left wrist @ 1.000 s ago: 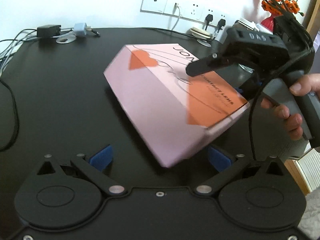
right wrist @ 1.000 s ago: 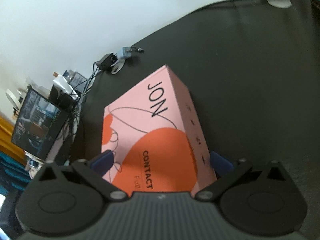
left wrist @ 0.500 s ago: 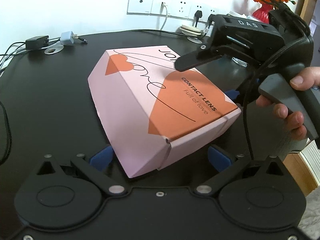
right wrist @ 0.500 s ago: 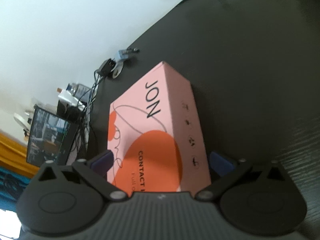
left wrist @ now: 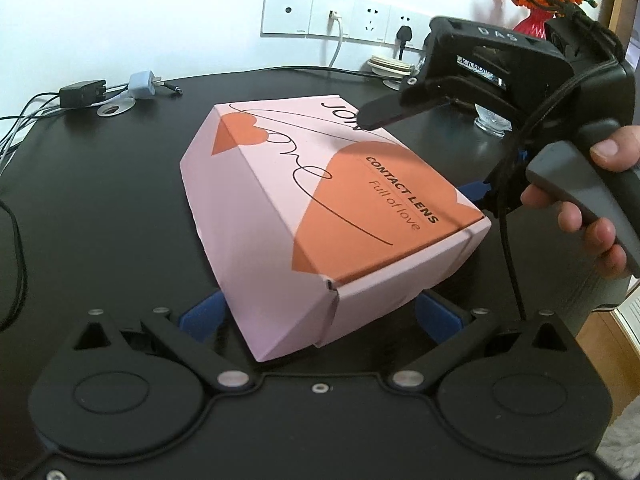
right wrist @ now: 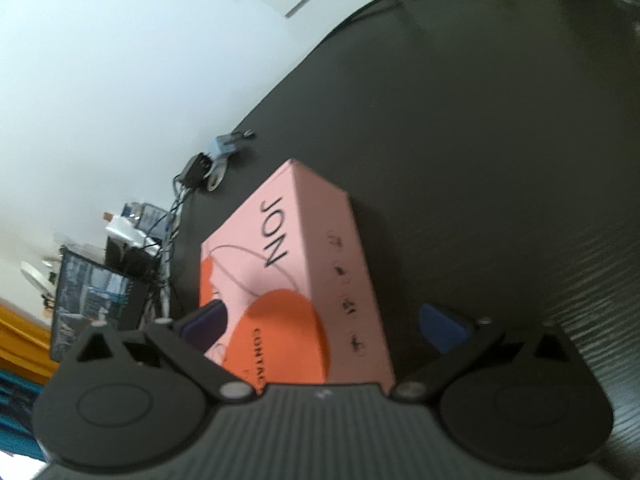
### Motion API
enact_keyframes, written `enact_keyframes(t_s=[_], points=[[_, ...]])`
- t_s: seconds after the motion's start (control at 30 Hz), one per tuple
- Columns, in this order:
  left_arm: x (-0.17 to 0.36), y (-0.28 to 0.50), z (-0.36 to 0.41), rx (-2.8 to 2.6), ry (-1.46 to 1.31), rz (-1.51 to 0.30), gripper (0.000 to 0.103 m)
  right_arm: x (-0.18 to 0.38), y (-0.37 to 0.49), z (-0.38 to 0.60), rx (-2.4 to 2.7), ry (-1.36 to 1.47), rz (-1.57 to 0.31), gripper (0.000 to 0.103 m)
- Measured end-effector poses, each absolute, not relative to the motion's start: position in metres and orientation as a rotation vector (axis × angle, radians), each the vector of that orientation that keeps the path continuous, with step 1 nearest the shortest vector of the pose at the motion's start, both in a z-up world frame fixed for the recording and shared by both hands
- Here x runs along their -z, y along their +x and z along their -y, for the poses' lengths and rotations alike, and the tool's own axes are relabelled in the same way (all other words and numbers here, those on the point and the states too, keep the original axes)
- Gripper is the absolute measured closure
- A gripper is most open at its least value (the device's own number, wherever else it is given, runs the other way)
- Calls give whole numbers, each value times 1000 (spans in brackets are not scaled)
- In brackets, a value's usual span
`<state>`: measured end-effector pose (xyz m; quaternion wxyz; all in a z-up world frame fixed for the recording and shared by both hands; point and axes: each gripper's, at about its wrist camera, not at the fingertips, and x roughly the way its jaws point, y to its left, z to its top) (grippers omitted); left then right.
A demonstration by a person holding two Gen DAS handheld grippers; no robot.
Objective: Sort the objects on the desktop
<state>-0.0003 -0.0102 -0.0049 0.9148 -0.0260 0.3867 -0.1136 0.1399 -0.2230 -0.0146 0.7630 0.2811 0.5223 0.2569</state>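
Note:
A pink contact-lens box (left wrist: pixel 320 208) with orange hearts lies flat on the black table (left wrist: pixel 100 208). Its near corner sits between the blue pads (left wrist: pixel 202 316) of my left gripper (left wrist: pixel 320 316), which is open. A hand holds my right gripper (left wrist: pixel 420 156) at the box's far right end, one finger just above the lid and one blue pad beside the box. In the right wrist view the box (right wrist: pixel 304 264) lies between the spread fingers of the right gripper (right wrist: pixel 326 324), which is open, with a gap to the right pad (right wrist: pixel 444 328).
Chargers and cables (left wrist: pixel 82 90) and a pale blue plug (left wrist: pixel 144 84) lie at the table's far left. Wall sockets (left wrist: pixel 340 14), a white coiled cable (left wrist: pixel 390 66), a glass (left wrist: pixel 492 124) and a red vase (left wrist: pixel 536 28) stand at the back right. A monitor (right wrist: pixel 92 300) stands beyond the table's left edge.
The box was tilted up in the right gripper and has come down flat on the table. A gap has appeared between the box and the right gripper's right pad.

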Motion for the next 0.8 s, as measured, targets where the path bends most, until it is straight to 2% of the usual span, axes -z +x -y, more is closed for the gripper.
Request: enact_keyframes(t_s=[0.2,0.5,0.63,0.8], points=[[0,0,13,214,-19,-815,0,10,138,205,-611,595,-1155,1],[-16,-18,19,240,-7,-721,0,8,140,202,-608,606,-1167,1],[-7,-20,38,249,85,-744,0,6,139,201,-605,605,-1163,1],[-6,-19,40,271,29,-766,0,4,139,199,-609,587,-1161,1]])
